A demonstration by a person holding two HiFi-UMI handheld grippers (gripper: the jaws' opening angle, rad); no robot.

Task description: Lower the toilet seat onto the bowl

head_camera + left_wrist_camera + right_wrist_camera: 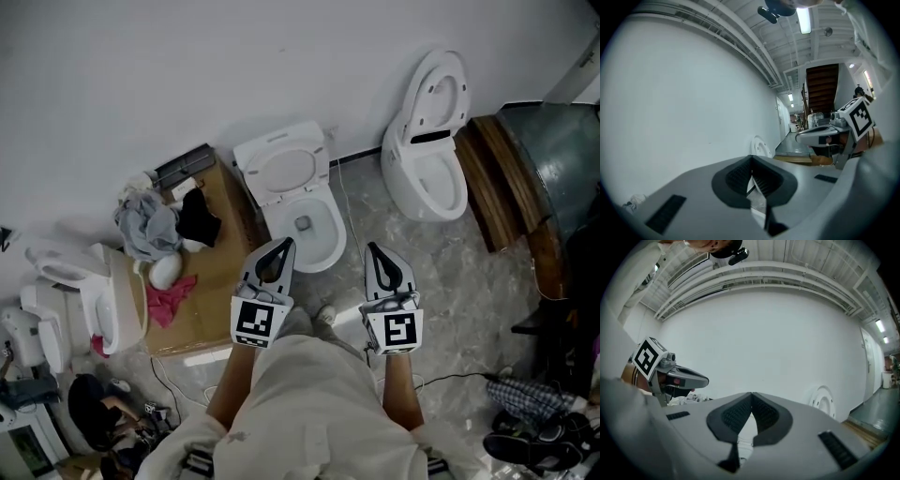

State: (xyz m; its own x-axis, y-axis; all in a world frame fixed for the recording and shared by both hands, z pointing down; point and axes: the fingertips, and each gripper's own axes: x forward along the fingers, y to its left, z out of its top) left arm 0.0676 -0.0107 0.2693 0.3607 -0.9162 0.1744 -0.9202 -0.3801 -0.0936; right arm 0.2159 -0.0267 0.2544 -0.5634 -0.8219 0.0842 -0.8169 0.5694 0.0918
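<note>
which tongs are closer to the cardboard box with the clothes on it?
Left. The left tongs hang just beside the cardboard box, at its right edge; the right tongs are farther right, past the toilet bowl.

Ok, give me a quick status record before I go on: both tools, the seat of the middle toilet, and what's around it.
left tool: shut, empty, touching nothing
right tool: shut, empty, touching nothing
seat: raised, leaning back toward the wall
bowl: uncovered, ahead of both tools
second toilet: to the right, its seat up too
cardboard box: left of the bowl, clothes piled on it
task: seat not yet lowered
</note>
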